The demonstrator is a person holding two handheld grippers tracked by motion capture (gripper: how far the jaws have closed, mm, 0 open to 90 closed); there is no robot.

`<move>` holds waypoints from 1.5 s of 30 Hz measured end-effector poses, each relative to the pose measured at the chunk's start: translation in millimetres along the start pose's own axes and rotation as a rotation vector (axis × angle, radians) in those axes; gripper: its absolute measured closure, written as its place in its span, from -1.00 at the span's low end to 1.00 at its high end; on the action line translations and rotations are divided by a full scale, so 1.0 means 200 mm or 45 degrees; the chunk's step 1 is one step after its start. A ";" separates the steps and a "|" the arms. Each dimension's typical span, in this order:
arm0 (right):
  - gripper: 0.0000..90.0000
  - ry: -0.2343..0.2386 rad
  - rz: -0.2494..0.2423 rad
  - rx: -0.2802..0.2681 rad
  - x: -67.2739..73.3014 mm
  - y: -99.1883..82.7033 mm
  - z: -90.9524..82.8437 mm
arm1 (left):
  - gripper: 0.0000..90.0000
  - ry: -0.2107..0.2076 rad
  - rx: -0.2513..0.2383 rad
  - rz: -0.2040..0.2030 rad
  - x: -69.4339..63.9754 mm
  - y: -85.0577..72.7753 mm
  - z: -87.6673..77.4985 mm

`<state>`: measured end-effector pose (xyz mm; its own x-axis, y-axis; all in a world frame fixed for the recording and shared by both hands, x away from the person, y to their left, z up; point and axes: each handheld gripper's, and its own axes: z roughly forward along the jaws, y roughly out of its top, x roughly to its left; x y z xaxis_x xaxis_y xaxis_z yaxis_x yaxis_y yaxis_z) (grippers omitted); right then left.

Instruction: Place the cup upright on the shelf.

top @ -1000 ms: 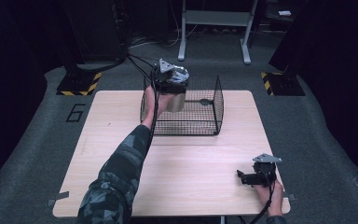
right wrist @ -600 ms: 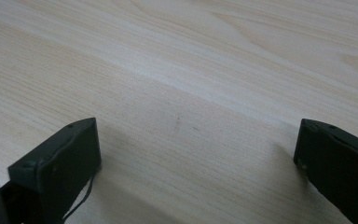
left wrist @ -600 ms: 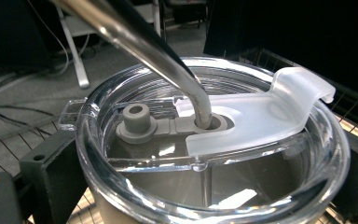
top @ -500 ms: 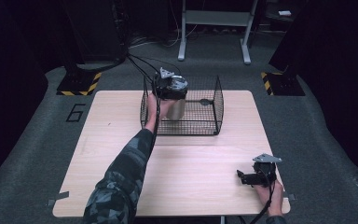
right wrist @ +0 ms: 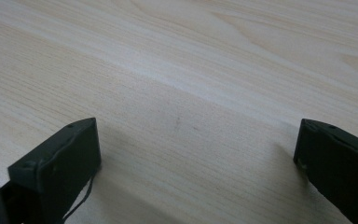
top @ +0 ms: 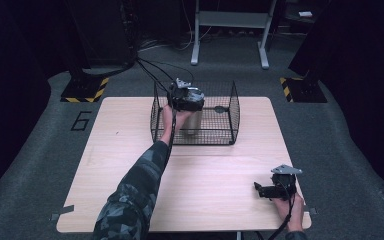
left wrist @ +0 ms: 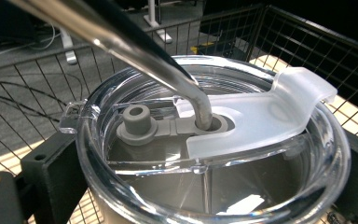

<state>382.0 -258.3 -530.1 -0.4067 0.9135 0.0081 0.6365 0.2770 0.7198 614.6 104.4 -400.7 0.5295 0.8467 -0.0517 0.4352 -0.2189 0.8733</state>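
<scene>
Left hand-held gripper (top: 189,107) clamped around tumbler (left wrist: 205,154).

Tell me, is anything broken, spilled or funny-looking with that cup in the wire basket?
Nothing looks broken or spilled. The cup stands upright in the wire basket, gripped by the left gripper. Its clear lid sits level, and the bent metal straw passes through the lid's hole. The right gripper rests open on the table.

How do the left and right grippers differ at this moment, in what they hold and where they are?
The left gripper is shut on a tumbler with a clear lid and metal straw, inside the wire basket; the right gripper is open and holds nothing. The left is raised at the table's far side; the right sits low over bare wood at the table's near right corner. Both have black jaws and are hand-held.
</scene>
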 end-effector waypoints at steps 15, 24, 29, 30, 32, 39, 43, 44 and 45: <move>-1.00 0.005 -0.013 0.004 0.00 0.00 0.00 | -0.91 -0.004 0.017 0.047 -0.03 -0.05 -0.02; -1.00 0.005 -0.015 0.004 0.00 0.00 0.00 | -0.92 -0.003 0.000 0.090 -0.05 -0.11 -0.08; -1.00 0.004 -0.018 0.003 0.00 0.00 0.00 | -0.92 -0.011 0.007 0.094 -0.05 -0.11 -0.09; -1.00 0.004 -0.014 0.004 0.00 0.00 0.00 | -0.92 -0.011 0.009 0.094 -0.05 -0.10 -0.09; -1.00 0.004 -0.014 0.005 0.00 0.00 0.00 | -0.92 -0.009 0.009 0.087 -0.05 -0.10 -0.09; -1.00 0.004 -0.015 0.004 0.00 0.00 0.00 | -0.93 0.006 0.000 0.069 -0.06 -0.12 -0.14; -1.00 0.004 -0.018 0.003 0.00 0.00 0.00 | -0.97 0.012 0.014 0.105 -0.06 -0.11 -0.18; -1.00 0.004 -0.015 0.004 0.00 0.00 0.00 | -0.97 0.008 0.005 0.082 -0.06 -0.11 -0.18; -1.00 0.004 -0.018 0.003 0.00 0.00 0.00 | -0.97 0.004 0.009 0.085 -0.06 -0.11 -0.19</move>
<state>382.0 -259.1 -530.1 -0.4176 0.9086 0.0004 0.6325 0.2904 0.7181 571.1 117.1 -400.4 0.5550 0.8318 0.0079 0.4046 -0.2782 0.8712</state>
